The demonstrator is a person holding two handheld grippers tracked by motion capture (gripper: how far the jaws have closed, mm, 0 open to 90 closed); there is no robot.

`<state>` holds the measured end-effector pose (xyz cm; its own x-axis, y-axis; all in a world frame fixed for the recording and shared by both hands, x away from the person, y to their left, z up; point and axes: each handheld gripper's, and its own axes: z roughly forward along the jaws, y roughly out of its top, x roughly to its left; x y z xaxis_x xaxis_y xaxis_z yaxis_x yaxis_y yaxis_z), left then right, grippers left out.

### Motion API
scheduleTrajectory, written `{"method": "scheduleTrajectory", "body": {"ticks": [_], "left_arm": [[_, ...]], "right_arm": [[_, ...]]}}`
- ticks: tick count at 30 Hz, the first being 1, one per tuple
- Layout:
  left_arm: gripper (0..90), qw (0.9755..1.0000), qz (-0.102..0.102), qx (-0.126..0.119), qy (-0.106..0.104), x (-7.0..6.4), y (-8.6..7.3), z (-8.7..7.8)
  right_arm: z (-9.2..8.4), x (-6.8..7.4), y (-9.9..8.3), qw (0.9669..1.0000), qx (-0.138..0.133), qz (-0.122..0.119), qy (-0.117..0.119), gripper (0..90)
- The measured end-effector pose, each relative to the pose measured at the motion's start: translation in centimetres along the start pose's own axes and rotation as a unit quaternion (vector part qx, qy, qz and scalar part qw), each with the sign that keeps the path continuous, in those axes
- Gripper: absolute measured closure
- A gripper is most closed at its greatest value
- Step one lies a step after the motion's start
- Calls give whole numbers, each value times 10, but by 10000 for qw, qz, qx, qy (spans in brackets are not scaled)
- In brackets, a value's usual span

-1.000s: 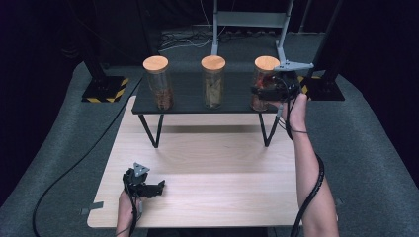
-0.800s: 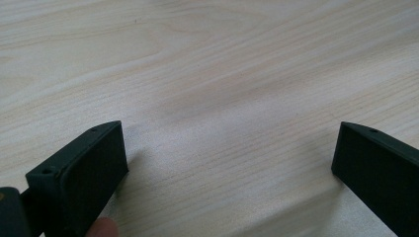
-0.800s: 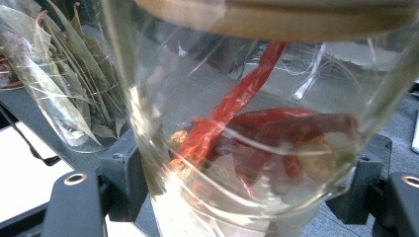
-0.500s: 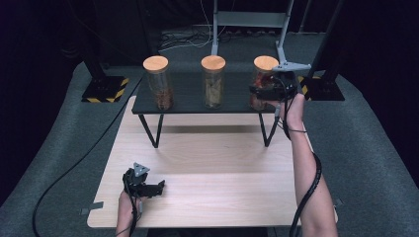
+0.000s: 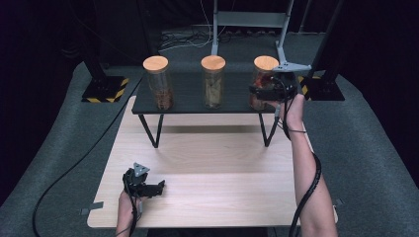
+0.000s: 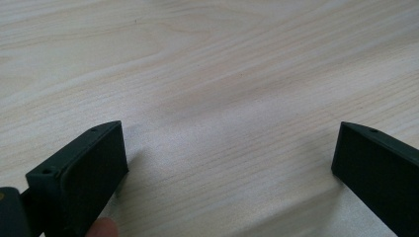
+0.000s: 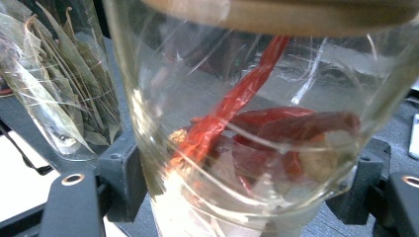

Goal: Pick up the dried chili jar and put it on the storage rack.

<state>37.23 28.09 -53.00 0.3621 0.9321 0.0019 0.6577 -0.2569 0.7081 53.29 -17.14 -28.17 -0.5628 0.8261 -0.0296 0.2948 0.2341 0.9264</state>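
Observation:
Three wood-lidded glass jars stand on a low black shelf [image 5: 188, 101]. The right one, a jar of red chillies [image 5: 262, 79], is close up in the right gripper view [image 7: 247, 123]. My right gripper [image 5: 258, 92] reaches it from the right, and its jaws [image 7: 242, 187] press on both sides of the lower glass wall. My left gripper [image 5: 157, 186] rests low over the wooden table near its front left. In the left gripper view it [image 6: 230, 163] stands open with only bare wood between its jaws.
The middle jar [image 5: 213, 84] holds pale dried leaves and stands just beside the held jar [image 7: 59, 89]. The left jar [image 5: 159, 84] holds brown spices. The light wooden table [image 5: 222, 168] lies in front of the shelf, with grey floor mat around it.

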Motion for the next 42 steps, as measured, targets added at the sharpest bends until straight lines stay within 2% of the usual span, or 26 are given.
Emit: {"method": "scheduleTrajectory", "body": {"ticks": [19,22,25,27,28,34,42], "left_arm": [[0,10000,-3,-1,0,0,0,0],[0,10000,-2,-2,1,0,0,0],[0,10000,-2,0,1,0,0,0],[0,10000,-2,-1,1,0,0,0],[0,10000,1,0,2,0,0,0],[0,10000,-1,0,0,0,0,0],[0,10000,0,-1,2,0,0,0]], "right_arm": [[-1,0,2,9999,100,-68,10,230],[-1,0,2,9999,99,-47,49,196],[0,2,3,9996,271,-80,59,85],[-2,4,3,9993,340,-118,21,58],[-2,4,3,9992,384,-92,73,48],[-10,8,0,9971,708,-261,12,0],[-30,17,-13,9932,981,-624,-23,0]]}}
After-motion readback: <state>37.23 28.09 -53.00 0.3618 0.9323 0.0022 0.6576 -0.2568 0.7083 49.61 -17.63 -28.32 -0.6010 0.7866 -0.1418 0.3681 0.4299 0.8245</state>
